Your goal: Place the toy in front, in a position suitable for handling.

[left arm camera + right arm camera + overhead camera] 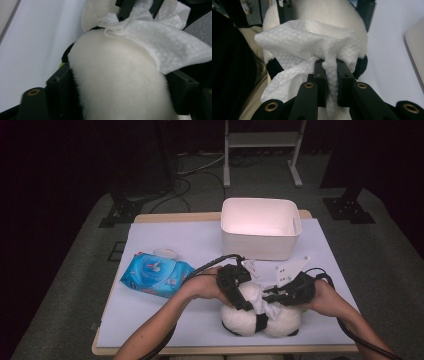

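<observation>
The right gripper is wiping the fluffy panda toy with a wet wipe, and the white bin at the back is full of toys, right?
Not quite. The white bin looks empty in the high view. The rest holds: the right gripper pinches a wet wipe against the panda toy, as the right gripper view shows.

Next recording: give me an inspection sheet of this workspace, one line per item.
Surface: white mat on a wooden table.
Job's things: black-and-white plush toy at the front edge; white wipe draped on it.
Clutter: blue wipes pack; empty white bin.
Grippers: left gripper straddles the plush, jaws on both sides; right gripper pinches the wipe.
Cables: black ones trail from both grippers.
Surroundings: grey carpet, white frame, dark stands.
</observation>
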The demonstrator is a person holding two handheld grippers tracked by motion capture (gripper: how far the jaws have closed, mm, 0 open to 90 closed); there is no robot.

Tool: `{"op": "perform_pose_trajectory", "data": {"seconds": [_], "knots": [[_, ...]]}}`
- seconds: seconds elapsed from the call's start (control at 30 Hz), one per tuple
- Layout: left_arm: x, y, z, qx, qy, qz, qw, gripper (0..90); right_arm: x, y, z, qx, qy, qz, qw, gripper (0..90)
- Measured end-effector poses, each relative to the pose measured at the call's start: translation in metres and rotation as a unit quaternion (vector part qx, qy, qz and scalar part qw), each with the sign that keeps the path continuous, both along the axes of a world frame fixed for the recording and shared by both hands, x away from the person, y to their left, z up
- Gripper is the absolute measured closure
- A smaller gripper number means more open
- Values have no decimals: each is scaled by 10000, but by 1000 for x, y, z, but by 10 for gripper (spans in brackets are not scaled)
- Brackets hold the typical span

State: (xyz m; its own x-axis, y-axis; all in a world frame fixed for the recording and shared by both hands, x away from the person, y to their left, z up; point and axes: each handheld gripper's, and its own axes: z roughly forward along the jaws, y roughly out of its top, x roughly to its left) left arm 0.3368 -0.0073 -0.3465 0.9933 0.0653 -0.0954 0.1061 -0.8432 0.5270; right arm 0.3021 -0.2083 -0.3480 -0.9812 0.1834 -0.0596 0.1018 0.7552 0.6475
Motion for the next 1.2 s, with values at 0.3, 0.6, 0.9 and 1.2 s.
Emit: {"op": "perform_pose_trajectory", "data": {"seconds": [0.3,0.6,0.9,1.2], "knots": [[6,-14,20,194,-386,-175,9989,264,4,-18,3,312,-75,-258,9992,798],[15,-10,29,409,-674,-176,9967,265,17,-20,4,480,-65,-468,9977,797],[7,7,23,158,-458,97,9988,94,9,2,0,196,-37,-207,9996,800],[-2,28,33,14,-408,225,9989,81,-2,8,-1,91,-31,11,10000,802]]}}
